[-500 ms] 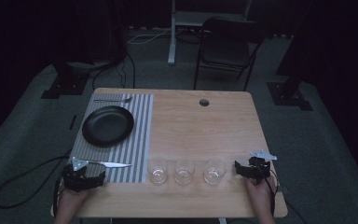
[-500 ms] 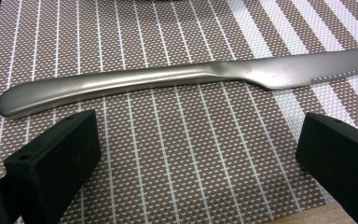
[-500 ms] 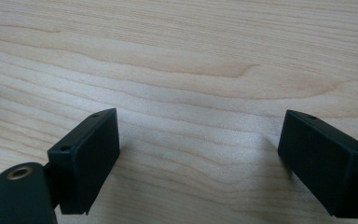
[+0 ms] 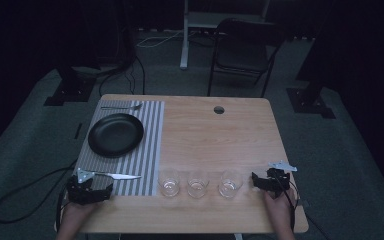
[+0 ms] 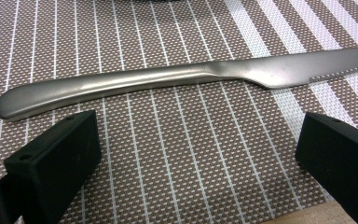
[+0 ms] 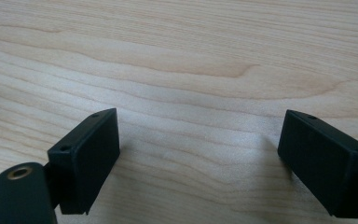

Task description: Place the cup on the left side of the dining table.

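A steel table knife lies crosswise on the striped placemat, just beyond the tips of my left gripper. Its jaws stand wide open with nothing between them. From above, the knife rests along the placemat's near edge, with the left gripper right behind its handle. My right gripper sits at the table's near right, to the right of three empty glasses. In its own view the right gripper is open over bare wood.
A black plate lies on the placemat with a fork beyond it. The wooden table has a cable hole near its far edge. A folding chair stands behind the table.
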Tool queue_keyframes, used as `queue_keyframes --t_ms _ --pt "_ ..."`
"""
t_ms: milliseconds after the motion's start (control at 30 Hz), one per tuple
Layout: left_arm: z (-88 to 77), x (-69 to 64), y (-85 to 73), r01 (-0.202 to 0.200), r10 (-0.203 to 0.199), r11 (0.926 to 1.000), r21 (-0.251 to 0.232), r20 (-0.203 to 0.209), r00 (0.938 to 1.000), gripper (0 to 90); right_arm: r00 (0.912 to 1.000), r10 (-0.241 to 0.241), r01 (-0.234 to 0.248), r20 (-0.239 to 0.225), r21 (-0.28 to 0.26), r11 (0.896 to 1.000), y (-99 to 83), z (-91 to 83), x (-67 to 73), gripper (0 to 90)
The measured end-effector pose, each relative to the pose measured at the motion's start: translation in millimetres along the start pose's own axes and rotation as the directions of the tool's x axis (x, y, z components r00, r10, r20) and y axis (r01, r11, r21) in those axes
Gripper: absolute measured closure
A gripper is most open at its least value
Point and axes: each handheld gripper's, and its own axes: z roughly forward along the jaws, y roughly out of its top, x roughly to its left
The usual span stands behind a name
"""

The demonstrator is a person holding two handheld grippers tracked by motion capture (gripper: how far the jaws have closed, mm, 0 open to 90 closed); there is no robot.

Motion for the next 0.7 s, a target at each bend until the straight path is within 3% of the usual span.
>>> queue_keyframes --t_ms 233,433,700 --pt "-1.4 1.6 -0.8 -0.008 0.008 1.0000 -0.002 0.006 0.9999 1.6 1.0000 -0.001 0.001 0.000 0.000 1.000 0.0 0.0 0.0 12.2" --pt "-3.7 4.8 -1.5 0.013 -0.012 0.9998 -0.017 0.021 0.9997 1.8 1.0000 0.000 0.000 0.000 0.000 1.000 0.0 0.0 0.0 12.2" --pt "-6.2 -0.4 -2.4 -0.035 0.036 0.9988 -0.035 0.030 0.9989 1.8 1.0000 0.000 0.000 0.000 0.000 1.000 -0.1 0.0 0.0 12.2"
